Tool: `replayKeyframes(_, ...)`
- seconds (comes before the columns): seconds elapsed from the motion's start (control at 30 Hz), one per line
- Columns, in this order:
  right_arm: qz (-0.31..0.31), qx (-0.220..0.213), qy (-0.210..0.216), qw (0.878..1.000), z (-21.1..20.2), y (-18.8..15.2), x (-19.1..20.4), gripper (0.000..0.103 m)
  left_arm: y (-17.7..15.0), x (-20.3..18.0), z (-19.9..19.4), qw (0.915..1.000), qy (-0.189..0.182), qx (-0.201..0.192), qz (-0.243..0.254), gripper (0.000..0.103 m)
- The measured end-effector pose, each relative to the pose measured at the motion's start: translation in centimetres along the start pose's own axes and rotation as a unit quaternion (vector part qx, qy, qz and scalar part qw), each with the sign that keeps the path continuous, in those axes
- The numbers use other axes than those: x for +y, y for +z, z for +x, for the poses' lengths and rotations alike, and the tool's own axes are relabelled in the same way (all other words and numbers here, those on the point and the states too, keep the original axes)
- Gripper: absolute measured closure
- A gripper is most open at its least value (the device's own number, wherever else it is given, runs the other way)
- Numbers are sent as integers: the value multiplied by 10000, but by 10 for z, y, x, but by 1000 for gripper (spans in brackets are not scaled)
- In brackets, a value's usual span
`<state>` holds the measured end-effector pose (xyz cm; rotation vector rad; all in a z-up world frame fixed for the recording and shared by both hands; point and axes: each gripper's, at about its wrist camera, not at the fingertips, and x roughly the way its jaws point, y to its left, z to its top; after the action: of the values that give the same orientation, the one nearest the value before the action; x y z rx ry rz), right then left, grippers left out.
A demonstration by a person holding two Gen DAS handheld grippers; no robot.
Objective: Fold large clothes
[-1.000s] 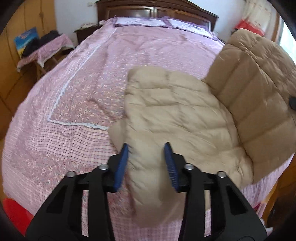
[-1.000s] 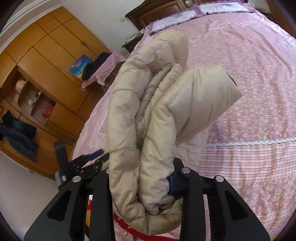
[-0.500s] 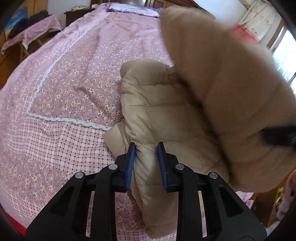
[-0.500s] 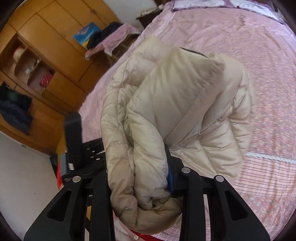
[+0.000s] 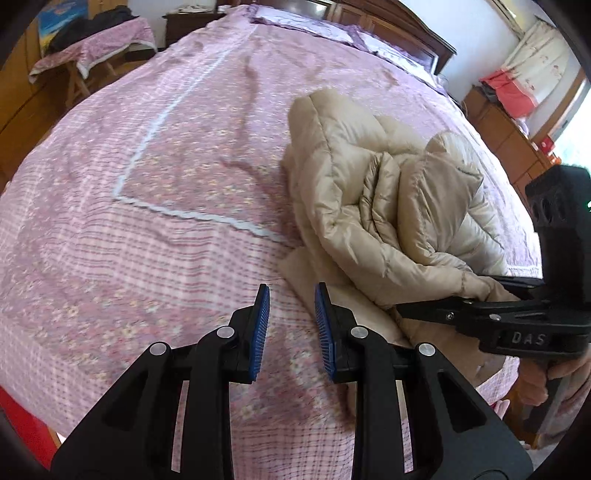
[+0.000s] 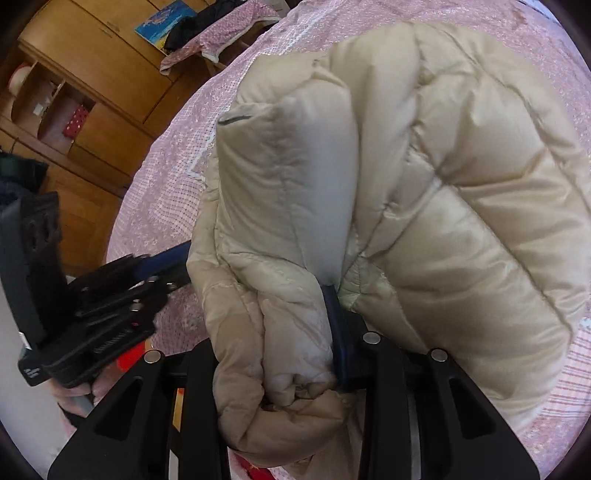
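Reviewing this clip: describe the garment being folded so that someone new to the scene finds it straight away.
Start at the big bed with the pink flowered cover. Near its right edge in the left wrist view lies a beige quilted puffer jacket, bunched into thick folds, with the right gripper clamped on one fold. It is the only puffy, plain beige thing on the patterned cover.

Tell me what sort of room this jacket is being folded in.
A bedroom in a home, most likely. A wide bed with a pink floral cover fills the view, pillows lie against a dark wooden headboard, and a wooden wardrobe with open shelves stands beside it.
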<state>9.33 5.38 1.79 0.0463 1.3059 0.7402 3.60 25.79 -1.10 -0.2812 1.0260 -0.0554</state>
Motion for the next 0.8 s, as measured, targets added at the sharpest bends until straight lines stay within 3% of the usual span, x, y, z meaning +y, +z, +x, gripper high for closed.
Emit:
replayKeyframes(0.1,-80,-204,95,9997,-13,-8,-2,64,0,4,-11,10000,38,-67,-34,78)
replayKeyframes(0.17,-259,-385,79,9989,-23,-15,4,58,1,1,-21,9999,22,-120,-13,68)
replayKeyframes(0.27,-293,-614,461,9966,-42,-31,9,27,7,-11,-39,9994,77,-310,164,43)
replayKeyframes(0.33,-118,-860,648,9941,-58,-45,10,27,11,-20,-48,9988,93,-391,266,32)
replayKeyframes(0.43,-67,-1214,782,9895,-81,-61,11,27,24,-35,-55,9986,-73,-416,319,29)
replayKeyframes(0.6,-205,-1646,248,9858,-119,-71,-2,27,52,-70,-49,9975,-223,-500,439,14)
replayKeyframes(0.7,165,-1979,-8,9801,-132,-73,-26,27,65,-95,-30,9972,-237,-316,640,13)
replayKeyframes(0.8,716,-2182,-144,9732,-136,-75,-67,27,76,-117,-12,9948,11,-235,996,13)
